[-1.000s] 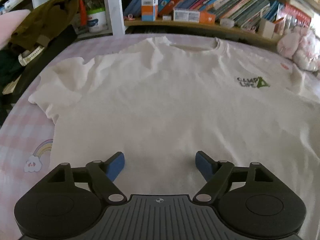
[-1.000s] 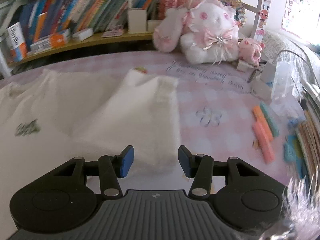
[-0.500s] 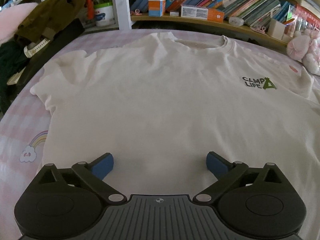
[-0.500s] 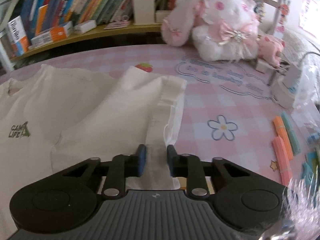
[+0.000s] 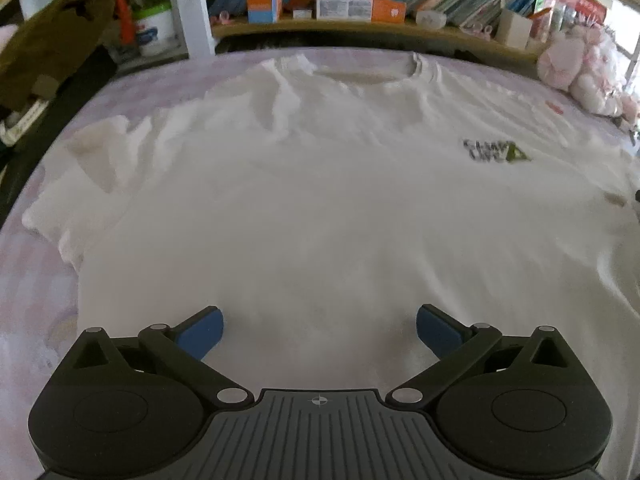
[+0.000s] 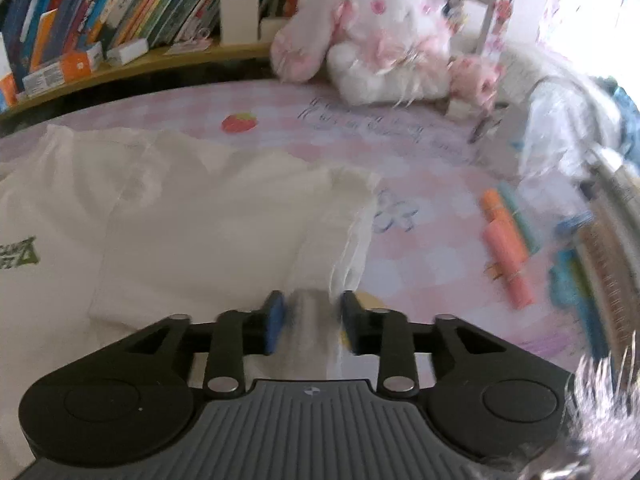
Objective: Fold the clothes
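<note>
Your left gripper hangs over the lower middle of the white T-shirt, jaws spread wide with nothing between them but flat cloth. The shirt lies face up on the pink checked bedsheet, collar at the far end, straight ahead of those jaws. Ahead and to the right of them sits the chest logo — dark letters beside a green triangle, too blurred here to read.

Your right gripper has its jaws partly closed, with a fold of the shirt's sleeve running between them; whether the pads press it I cannot tell (motion blur). Left of those jaws the logo's edge shows. Ahead and right lie pastel highlighters; far ahead, a plush rabbit and shelved books — spines unreadable.
</note>
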Tool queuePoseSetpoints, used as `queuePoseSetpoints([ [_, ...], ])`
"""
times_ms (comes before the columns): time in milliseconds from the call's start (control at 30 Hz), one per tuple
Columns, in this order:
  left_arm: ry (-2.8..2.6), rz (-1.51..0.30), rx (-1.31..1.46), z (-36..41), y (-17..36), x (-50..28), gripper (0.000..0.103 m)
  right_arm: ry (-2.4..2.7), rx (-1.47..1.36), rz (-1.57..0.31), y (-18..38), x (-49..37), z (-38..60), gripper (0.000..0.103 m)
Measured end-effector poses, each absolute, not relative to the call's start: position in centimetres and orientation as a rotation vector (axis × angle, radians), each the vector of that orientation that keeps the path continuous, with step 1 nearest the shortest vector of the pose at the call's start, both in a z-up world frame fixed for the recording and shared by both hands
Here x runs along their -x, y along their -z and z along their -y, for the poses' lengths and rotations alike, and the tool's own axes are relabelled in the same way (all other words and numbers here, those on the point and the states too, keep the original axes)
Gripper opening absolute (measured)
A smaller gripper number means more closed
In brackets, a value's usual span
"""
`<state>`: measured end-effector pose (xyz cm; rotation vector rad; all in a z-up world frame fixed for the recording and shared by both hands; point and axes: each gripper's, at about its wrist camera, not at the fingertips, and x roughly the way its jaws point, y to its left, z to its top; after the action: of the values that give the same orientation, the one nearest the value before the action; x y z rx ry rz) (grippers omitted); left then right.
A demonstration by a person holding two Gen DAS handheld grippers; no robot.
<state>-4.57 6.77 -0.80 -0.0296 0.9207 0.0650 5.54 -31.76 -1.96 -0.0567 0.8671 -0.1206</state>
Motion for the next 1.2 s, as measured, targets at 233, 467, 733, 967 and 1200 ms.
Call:
queuePoseSetpoints([
  [233, -0.053, -0.846, -0.019, -11.9, -1.3, -0.2, 0.103, -0.106, 0.173, -0.809, 0.5, -9.0, 26.8, 0.045],
  [467, 0.048, -0.753, -0.016, -17.6, -2.3, -9.8, 0.097, -0.365, 0.307, -0.803, -0.1, -16.1, 19.3, 0.042],
  [733, 0.152, -0.857, -0.047, -17.3, 0.6, -18.8, 0.074, -0.525, 0.428, -0.810, 0.4, -23.5, 12.4, 0.037],
  [967, 0.218, -0.919, -0.081, -17.4, 2.5, -20.3, 0.065, -0.566, 0.360, -0.917, 2.0, -27.3, 13.2, 0.037],
  [1200, 0.249, -0.904, 0.007, -18.9, 2.1, -20.4, 0.065, -0.589, 0.315, -0.991, 3.1, -27.6, 15.7, 0.037],
])
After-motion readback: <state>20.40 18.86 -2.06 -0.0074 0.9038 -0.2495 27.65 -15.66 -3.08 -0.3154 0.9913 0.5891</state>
